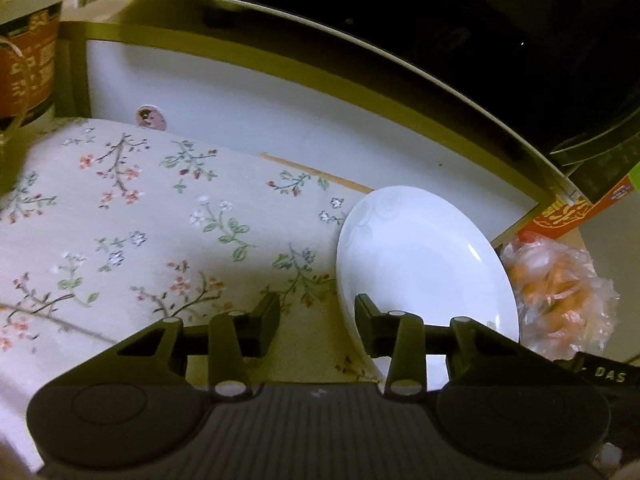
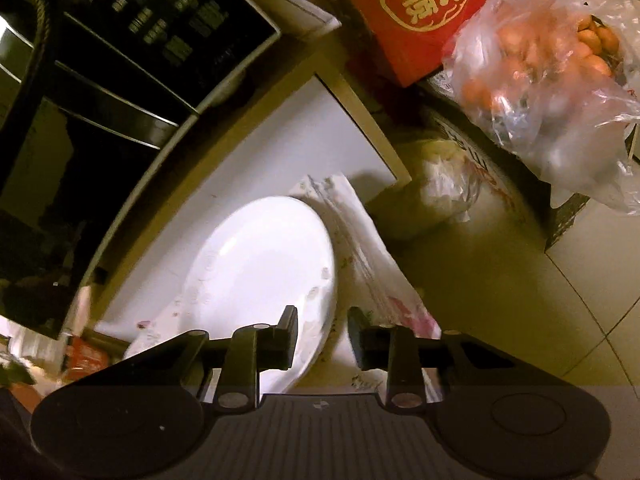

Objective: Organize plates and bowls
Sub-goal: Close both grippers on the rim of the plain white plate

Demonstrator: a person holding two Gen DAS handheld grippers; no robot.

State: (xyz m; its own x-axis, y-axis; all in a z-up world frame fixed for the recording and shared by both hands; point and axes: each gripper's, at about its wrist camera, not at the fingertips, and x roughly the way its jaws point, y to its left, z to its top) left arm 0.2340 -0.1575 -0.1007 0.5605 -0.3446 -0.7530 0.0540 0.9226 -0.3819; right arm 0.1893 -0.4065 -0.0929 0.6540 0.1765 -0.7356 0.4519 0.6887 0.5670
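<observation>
On the floral cloth [image 1: 120,216], the white plate [image 1: 424,264] is straddled at opposite rims by the left gripper [image 1: 317,320] and right gripper [image 2: 323,336], both partly spread and not visibly clamped, and should be lifted level

- The plate's [image 1: 420,256] near rim is hidden behind the left gripper [image 1: 317,320] finger.
- The right gripper [image 2: 323,336] covers the plate's near edge; whether its pads touch the rim cannot be told.
- The red box [image 2: 416,12] is cut off at the top.
- The bag's [image 2: 560,92] contents are blurred by plastic.
</observation>
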